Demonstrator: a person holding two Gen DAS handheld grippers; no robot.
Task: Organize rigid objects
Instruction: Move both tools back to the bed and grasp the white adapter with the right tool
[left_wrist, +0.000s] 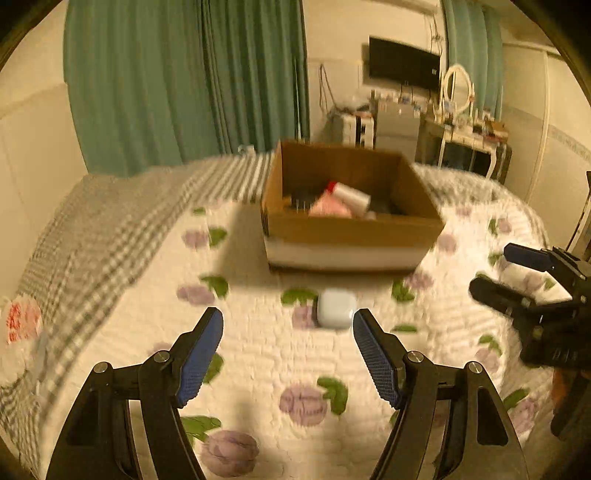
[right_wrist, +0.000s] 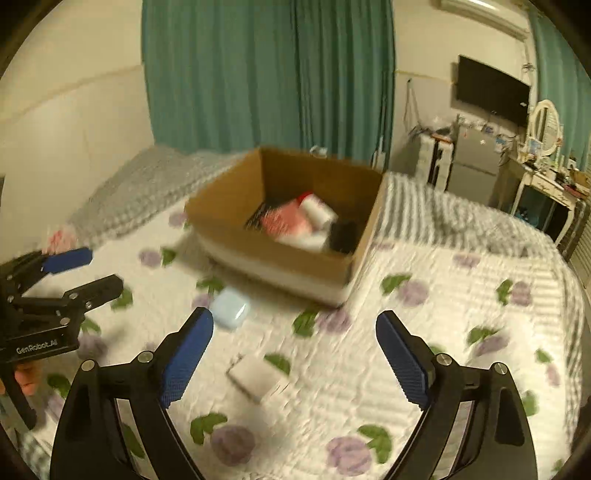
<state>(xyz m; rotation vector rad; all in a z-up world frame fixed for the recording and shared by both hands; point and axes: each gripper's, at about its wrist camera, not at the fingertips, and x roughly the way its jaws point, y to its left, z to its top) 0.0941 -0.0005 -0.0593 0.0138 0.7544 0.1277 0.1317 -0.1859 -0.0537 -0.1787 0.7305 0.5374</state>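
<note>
Two objects lie loose on the floral quilt (left_wrist: 266, 354), both on the near side of the open cardboard box (left_wrist: 351, 229). A pale blue rounded case (left_wrist: 335, 308) lies just ahead of the left gripper (left_wrist: 288, 354), slightly toward its right finger; its longer side looks to run roughly across the gripper's line, though blur makes that uncertain. A flat white box (right_wrist: 255, 376) lies between and a little ahead of the right gripper (right_wrist: 295, 358), its long axis skewed diagonally to the fingers. Each gripper has its own nearest piece: left for the case, right for the flat box. Both grippers stand wide open and empty, nothing between the pads. The case sits close to the cardboard box's front wall, so room beyond it is tight; quilt to either side is free. The cardboard box already holds several items, among them a white bottle with a red cap (left_wrist: 349, 195) and something pink. The two grippers are near one another, so crossing paths looks like the main risk.
</note>
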